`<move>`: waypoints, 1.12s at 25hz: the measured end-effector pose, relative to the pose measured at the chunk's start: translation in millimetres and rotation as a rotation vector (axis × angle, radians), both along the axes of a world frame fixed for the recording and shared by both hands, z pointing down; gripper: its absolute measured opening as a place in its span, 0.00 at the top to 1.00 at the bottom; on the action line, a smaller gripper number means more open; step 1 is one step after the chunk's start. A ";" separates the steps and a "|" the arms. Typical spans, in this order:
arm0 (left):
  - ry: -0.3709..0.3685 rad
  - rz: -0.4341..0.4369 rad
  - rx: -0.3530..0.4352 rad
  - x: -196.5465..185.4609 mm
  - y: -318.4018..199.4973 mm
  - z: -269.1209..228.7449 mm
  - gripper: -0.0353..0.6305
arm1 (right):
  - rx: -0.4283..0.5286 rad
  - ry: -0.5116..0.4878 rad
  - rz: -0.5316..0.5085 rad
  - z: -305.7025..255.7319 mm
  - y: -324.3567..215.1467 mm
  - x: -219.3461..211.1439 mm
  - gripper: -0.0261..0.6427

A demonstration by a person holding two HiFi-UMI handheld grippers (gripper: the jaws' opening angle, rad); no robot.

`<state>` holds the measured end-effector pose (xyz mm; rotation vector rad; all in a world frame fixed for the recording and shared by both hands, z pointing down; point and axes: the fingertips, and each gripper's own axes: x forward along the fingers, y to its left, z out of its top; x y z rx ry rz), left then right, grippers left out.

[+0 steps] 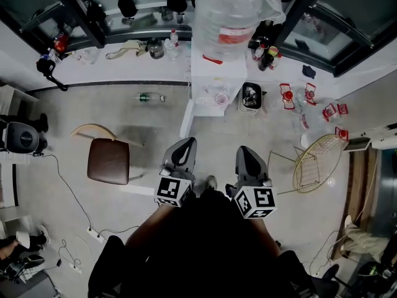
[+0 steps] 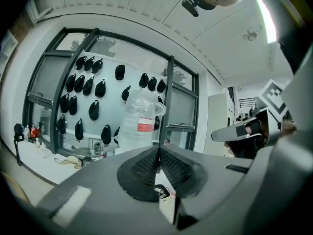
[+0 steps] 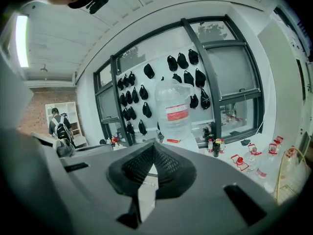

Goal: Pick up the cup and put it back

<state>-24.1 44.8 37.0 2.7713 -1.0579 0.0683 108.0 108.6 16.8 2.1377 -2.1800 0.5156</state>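
Observation:
A small pale cup (image 1: 221, 99) stands in the alcove of the white water dispenser (image 1: 214, 73), which carries a big clear bottle (image 1: 226, 11). Both grippers hang side by side in front of the person, well short of the dispenser. The left gripper (image 1: 184, 144) is shut with nothing in it, its jaws meeting at the tip (image 2: 159, 151). The right gripper (image 1: 243, 152) is shut and empty too (image 3: 153, 148). In both gripper views the bottle (image 2: 139, 124) (image 3: 175, 111) rises beyond the jaws, and the cup is hidden behind them.
A brown chair (image 1: 108, 160) stands at left and a yellow wire chair (image 1: 317, 162) at right. A black bin (image 1: 251, 95) sits beside the dispenser, with red-capped jugs (image 1: 310, 104) beyond and a bottle (image 1: 149, 97) on the floor. A person with a backpack (image 3: 58, 124) is far left.

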 end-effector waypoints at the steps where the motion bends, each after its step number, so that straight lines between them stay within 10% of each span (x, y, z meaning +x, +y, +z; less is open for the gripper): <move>1: -0.003 0.003 0.007 -0.6 -0.1 -1.3 0.94 | 0.000 0.003 0.004 0.0 0.7 -0.3 0.97; 28: 0.004 0.031 0.055 0.5 3.5 -15.3 0.94 | -0.006 0.016 0.024 5.7 1.5 -0.5 0.97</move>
